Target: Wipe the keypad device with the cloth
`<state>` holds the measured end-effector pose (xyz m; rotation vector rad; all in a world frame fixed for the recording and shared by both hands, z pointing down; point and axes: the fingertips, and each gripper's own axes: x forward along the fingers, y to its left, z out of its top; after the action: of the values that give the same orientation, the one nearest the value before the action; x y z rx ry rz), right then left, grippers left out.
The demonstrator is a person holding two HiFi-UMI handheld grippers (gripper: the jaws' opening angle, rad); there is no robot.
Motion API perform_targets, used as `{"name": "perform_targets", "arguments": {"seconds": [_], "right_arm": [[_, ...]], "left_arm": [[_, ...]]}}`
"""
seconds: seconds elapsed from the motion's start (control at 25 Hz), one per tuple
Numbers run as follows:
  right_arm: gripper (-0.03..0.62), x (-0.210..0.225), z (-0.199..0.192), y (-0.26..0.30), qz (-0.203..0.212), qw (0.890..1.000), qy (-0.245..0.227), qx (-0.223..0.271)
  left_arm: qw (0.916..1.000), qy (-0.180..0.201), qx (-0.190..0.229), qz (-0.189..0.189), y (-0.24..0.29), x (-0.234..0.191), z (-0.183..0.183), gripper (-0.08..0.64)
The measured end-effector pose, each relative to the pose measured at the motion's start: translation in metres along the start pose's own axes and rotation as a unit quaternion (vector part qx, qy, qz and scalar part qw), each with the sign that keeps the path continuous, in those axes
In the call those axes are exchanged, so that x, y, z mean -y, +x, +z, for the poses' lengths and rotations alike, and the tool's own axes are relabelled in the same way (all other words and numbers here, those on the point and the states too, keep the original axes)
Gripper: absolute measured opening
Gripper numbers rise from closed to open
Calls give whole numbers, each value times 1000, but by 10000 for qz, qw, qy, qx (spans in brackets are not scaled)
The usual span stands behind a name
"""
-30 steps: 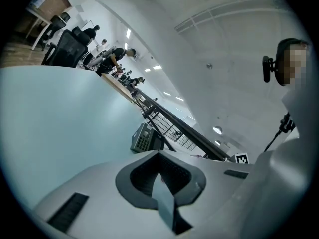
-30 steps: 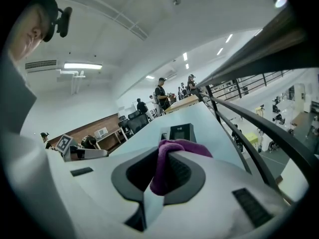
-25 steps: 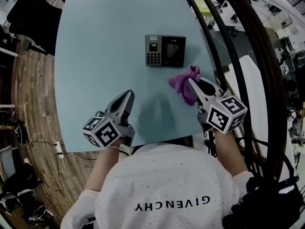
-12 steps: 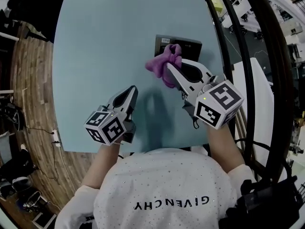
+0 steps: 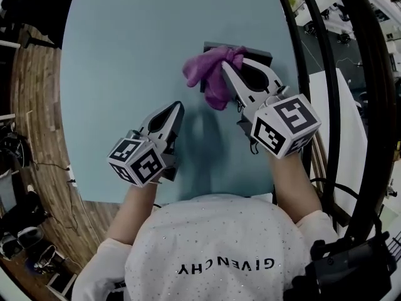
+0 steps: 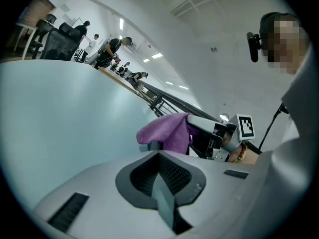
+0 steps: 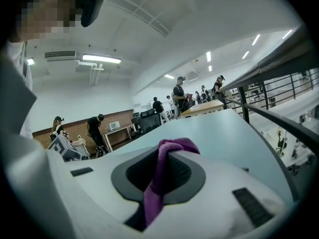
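Since a second ago, the right gripper (image 5: 227, 66) has carried the cloth (image 5: 207, 74) from beside the keypad (image 5: 258, 54) onto it, so purple folds now cover most of the keypad, ready for wiping. Its jaws pinch a bunched part of the cloth. The left gripper (image 5: 173, 111), jaws together and empty, sits nearby over the table (image 5: 119, 61), seemingly kept out of the way.

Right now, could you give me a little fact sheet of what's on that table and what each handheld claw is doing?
table: light blue
keypad device: dark, mostly hidden, only its far edge shows
purple cloth: bunched over that device
right gripper: shut on the cloth, over the device
left gripper: shut, nothing in it, apart from the device on its near left
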<state>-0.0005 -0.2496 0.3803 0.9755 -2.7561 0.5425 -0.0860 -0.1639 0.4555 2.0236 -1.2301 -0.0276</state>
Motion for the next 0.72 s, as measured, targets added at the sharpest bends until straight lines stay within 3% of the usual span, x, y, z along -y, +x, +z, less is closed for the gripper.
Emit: {"name": "perform_targets", "arguments": {"seconds": [0.36,0.72], "right_arm": [[29,52,-14,-25,-680,9973,264,-75],[29,75,-23,-54,-1024,9923,699,24]], "left_arm": [[9997,-72,-61,-219,24,8,2,5],[9997,-112,-102,-185,21,15,-5,5]]}}
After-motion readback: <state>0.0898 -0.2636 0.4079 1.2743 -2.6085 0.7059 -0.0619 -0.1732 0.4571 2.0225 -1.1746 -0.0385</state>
